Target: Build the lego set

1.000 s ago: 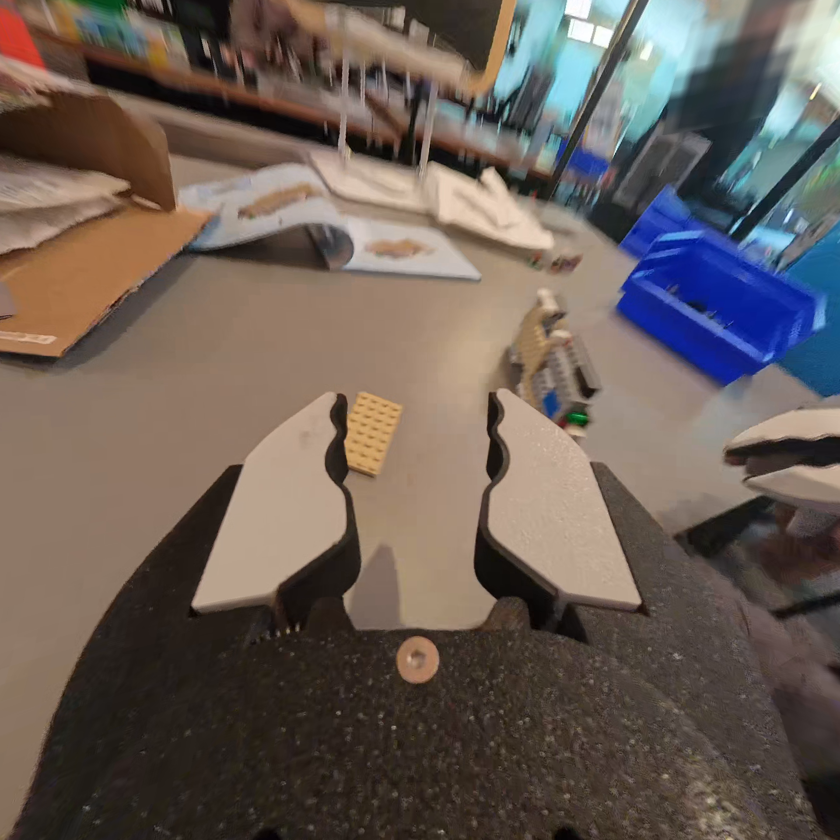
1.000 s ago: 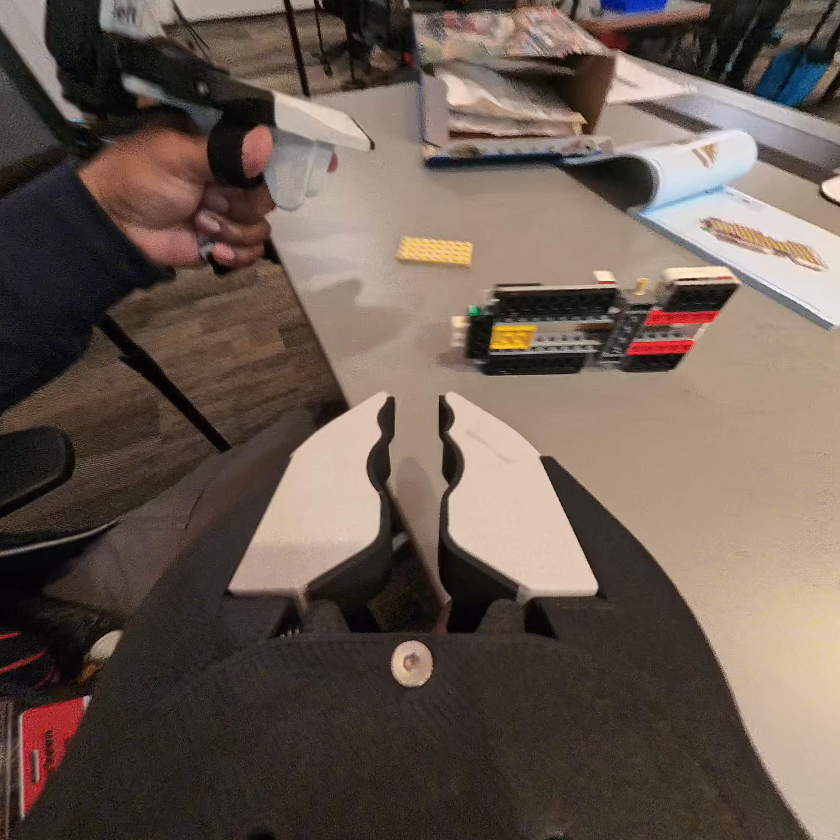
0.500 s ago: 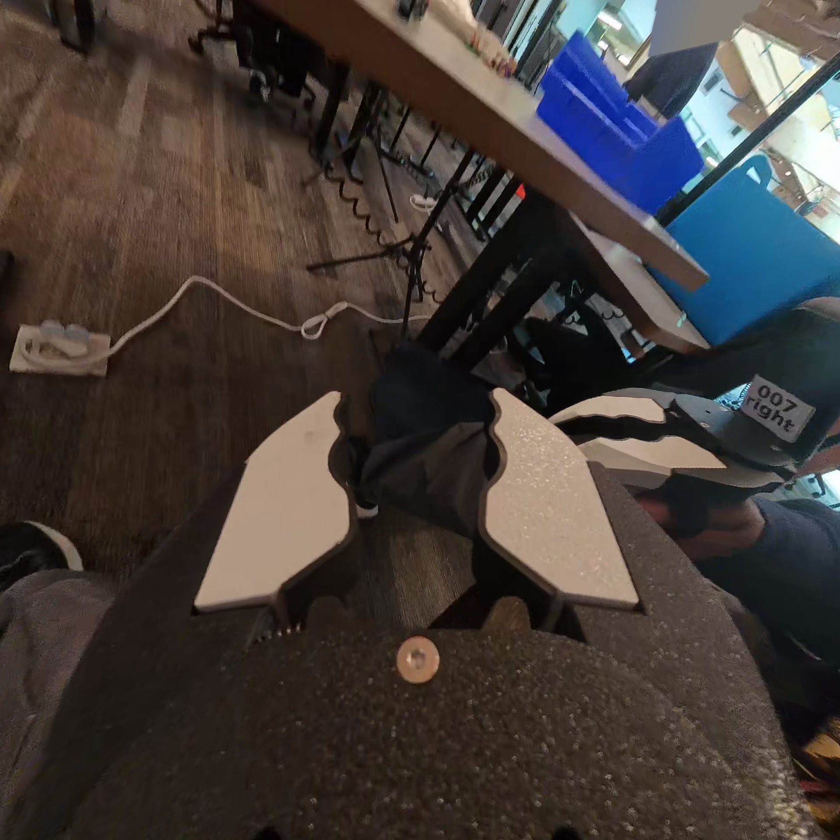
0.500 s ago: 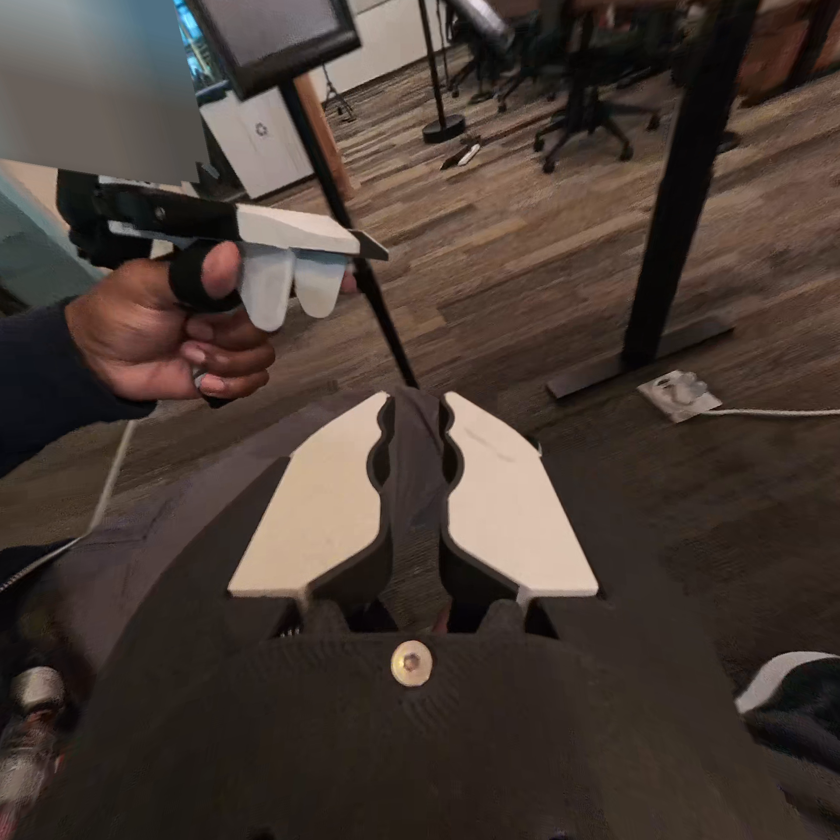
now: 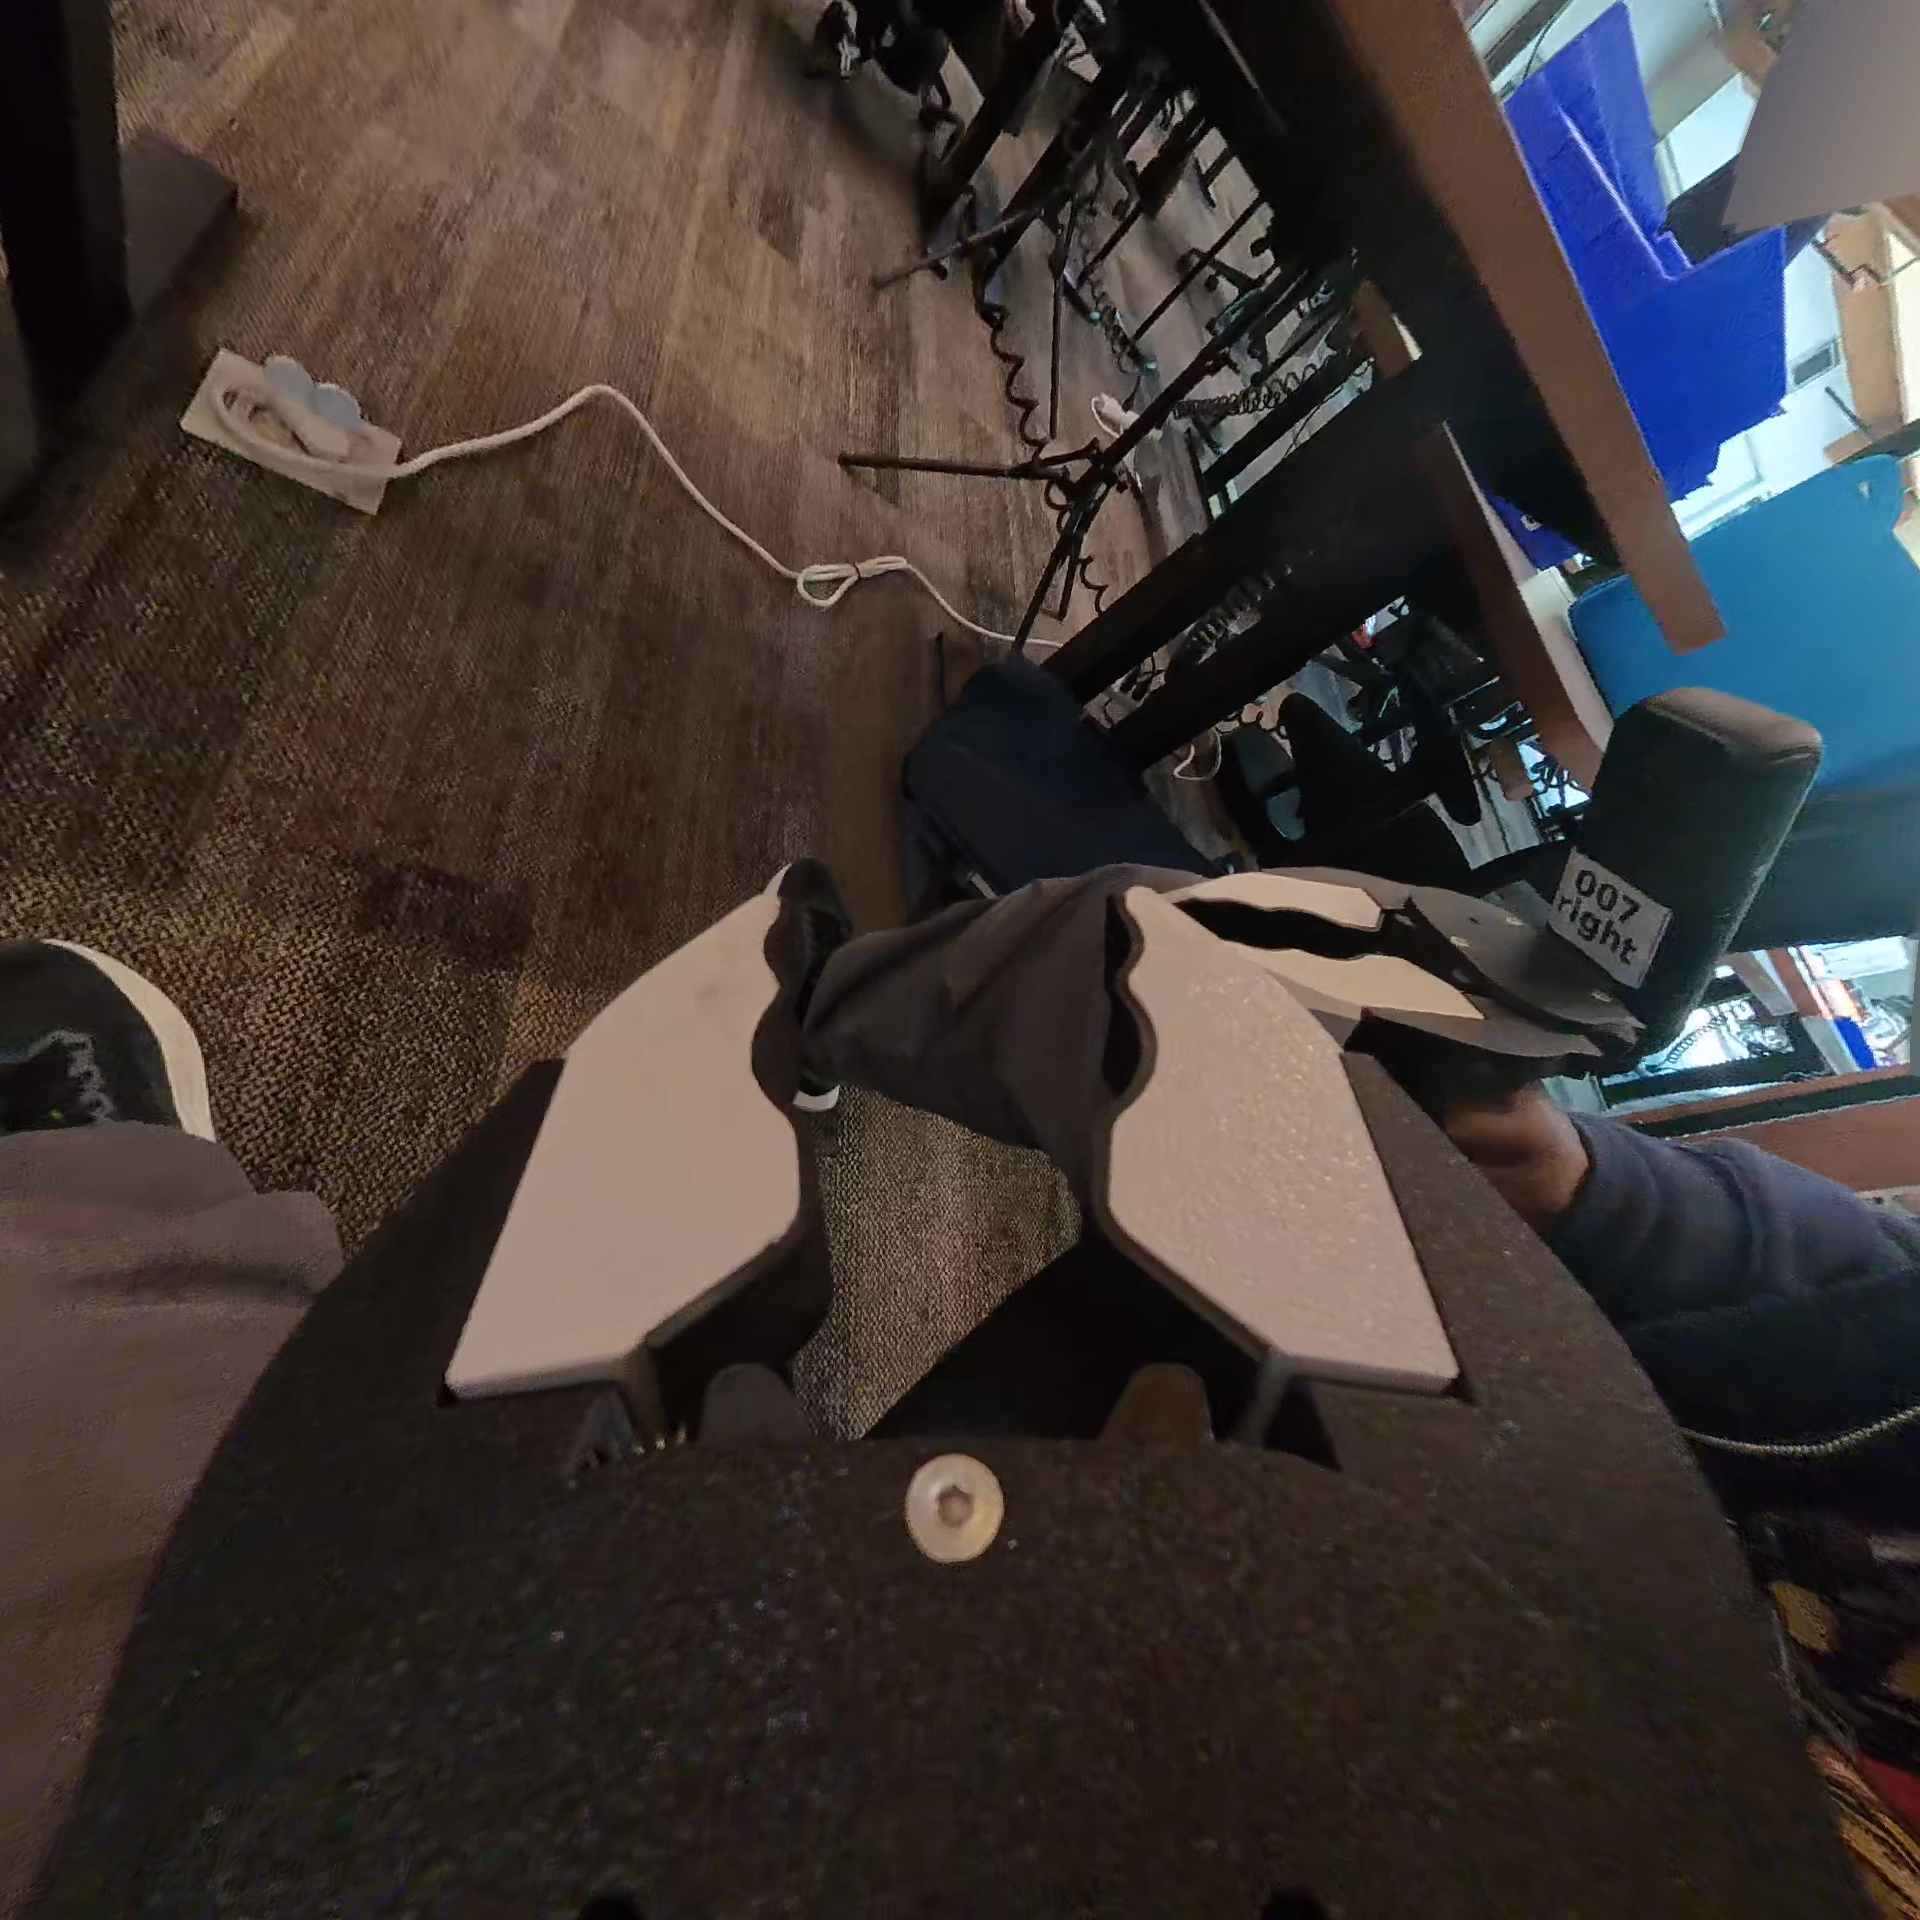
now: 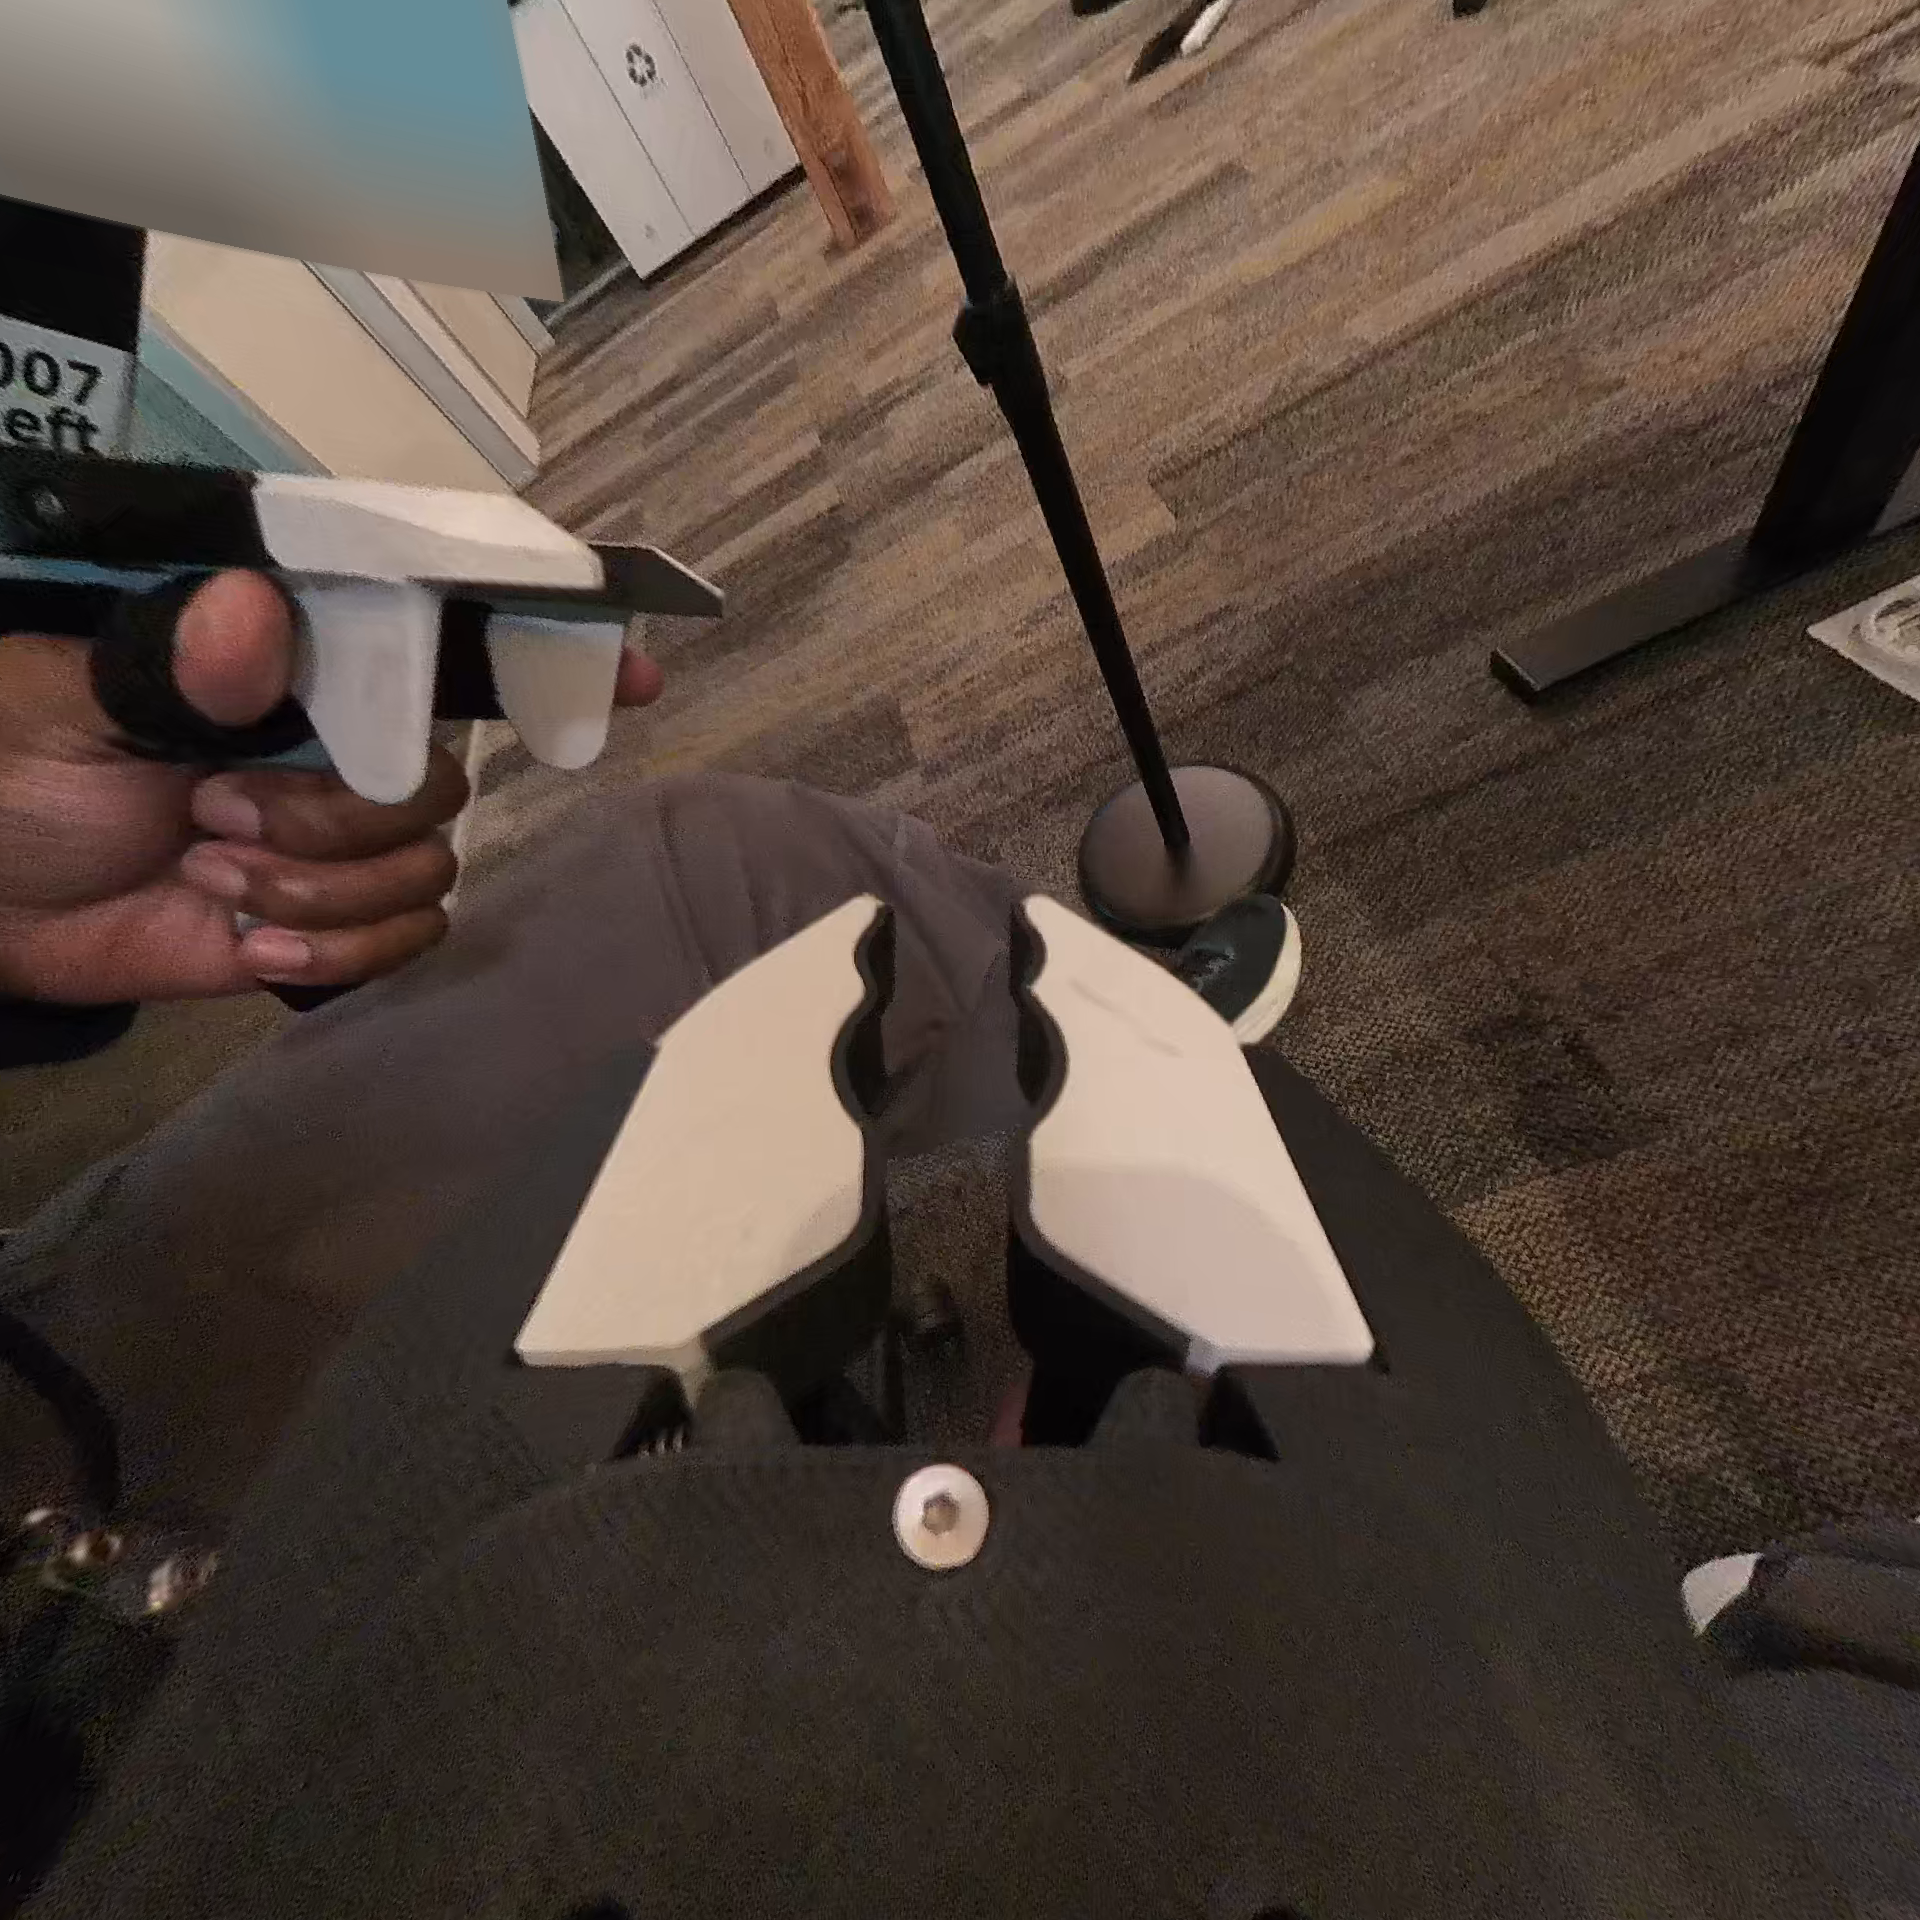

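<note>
Above the person's grey trouser leg (image 6: 727, 883) and the brown carpeted floor (image 5: 416, 727), both grippers have dropped low. The left gripper (image 5: 951, 904) gapes wide and empty. The right gripper (image 6: 951, 914) is narrowly parted and grips nothing, near a black round-based stand (image 6: 1184, 831).

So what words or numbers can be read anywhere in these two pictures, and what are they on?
White label on the right gripper's black body, left wrist view: printed characters, which I won't copy out.
White tag on the left gripper, at the right wrist view's left edge, partly cut off: likewise.
White cabinet, right wrist view: a small dark emblem, no words.
I can see no other writing.
</note>
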`<action>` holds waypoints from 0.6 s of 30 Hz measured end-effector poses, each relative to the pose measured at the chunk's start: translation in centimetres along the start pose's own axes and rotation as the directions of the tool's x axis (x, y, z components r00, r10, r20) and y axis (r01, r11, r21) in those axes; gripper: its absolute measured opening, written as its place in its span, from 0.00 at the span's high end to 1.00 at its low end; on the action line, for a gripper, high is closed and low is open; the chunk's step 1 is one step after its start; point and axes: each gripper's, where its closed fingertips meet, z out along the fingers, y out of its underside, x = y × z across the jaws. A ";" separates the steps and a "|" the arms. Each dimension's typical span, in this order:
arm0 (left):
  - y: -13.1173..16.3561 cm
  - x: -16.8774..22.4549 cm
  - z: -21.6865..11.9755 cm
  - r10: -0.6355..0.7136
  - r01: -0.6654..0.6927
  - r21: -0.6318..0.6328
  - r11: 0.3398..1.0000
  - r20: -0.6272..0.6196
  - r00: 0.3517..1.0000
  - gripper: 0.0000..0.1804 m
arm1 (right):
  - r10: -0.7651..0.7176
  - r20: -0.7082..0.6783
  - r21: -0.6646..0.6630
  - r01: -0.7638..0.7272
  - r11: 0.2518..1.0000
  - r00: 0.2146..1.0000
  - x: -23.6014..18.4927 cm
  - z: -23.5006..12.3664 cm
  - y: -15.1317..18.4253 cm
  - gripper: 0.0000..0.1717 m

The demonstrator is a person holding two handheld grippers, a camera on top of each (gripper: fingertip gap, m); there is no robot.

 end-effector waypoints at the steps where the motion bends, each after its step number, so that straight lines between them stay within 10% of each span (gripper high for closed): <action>1: 0.1 -0.3 0.2 -0.005 0.005 -0.009 1.000 0.000 1.000 0.69 | -0.002 -0.005 -0.012 0.002 1.000 1.000 0.3 0.2 0.4 0.88; 18: 4.0 -0.8 3.5 -0.008 0.003 -0.185 0.983 -0.027 1.000 0.69 | 0.084 -0.052 -0.009 -0.084 0.996 0.995 3.9 -0.3 0.7 0.88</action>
